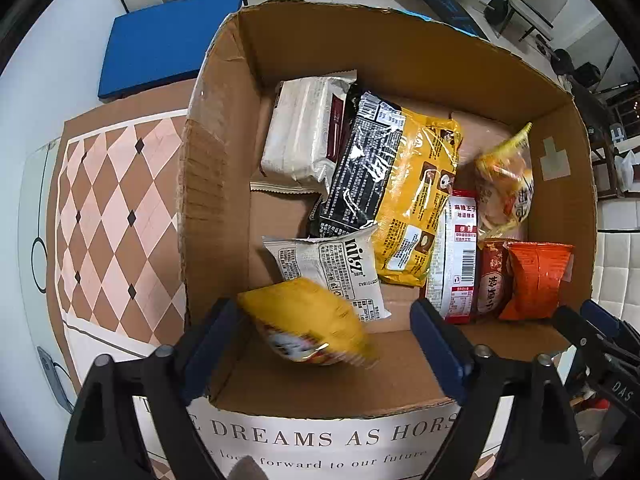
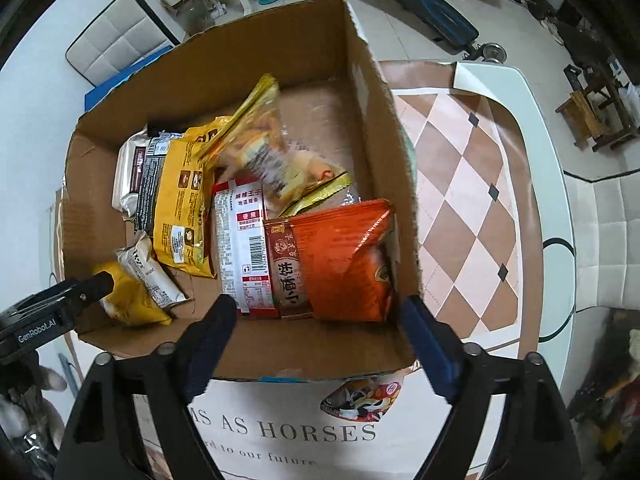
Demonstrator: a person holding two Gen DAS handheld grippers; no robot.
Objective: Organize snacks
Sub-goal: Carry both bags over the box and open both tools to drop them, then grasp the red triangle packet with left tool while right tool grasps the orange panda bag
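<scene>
Between the wide-spread fingers of the left gripper (image 1: 328, 344), a small yellow snack packet (image 1: 308, 322) is showing blurred, sitting at the near-left corner of the cardboard box (image 1: 224, 168); I cannot tell whether it is touching either finger, but neither finger is pressing it. From the right wrist view the same packet is lying against the box's near wall with the left gripper's tip just beside it, overlapping a white cracker packet (image 1: 336, 268) next to it. The packet's long axis is running roughly across the gap of the left gripper, slanting toward the far left.

The right gripper (image 2: 316, 332) is also standing spread, holding nothing, hovering over the near wall at the opposite side, with an orange packet (image 2: 340, 256) and a red-and-white packet (image 2: 244, 248) lying directly ahead of it inside the box. The large black-and-yellow bag (image 1: 400, 184) is filling the middle, a white wrapped pack (image 1: 304, 132) is lying in the far-left part, and a clear bag with yellow ends (image 1: 506, 184) is leaning on the right wall.

For the yellow packet the left gripper is plainly nearer; the right one is well apart from it. Judging by the layout, the box is already holding most snacks, sitting on the patterned worktop (image 1: 108, 208)
</scene>
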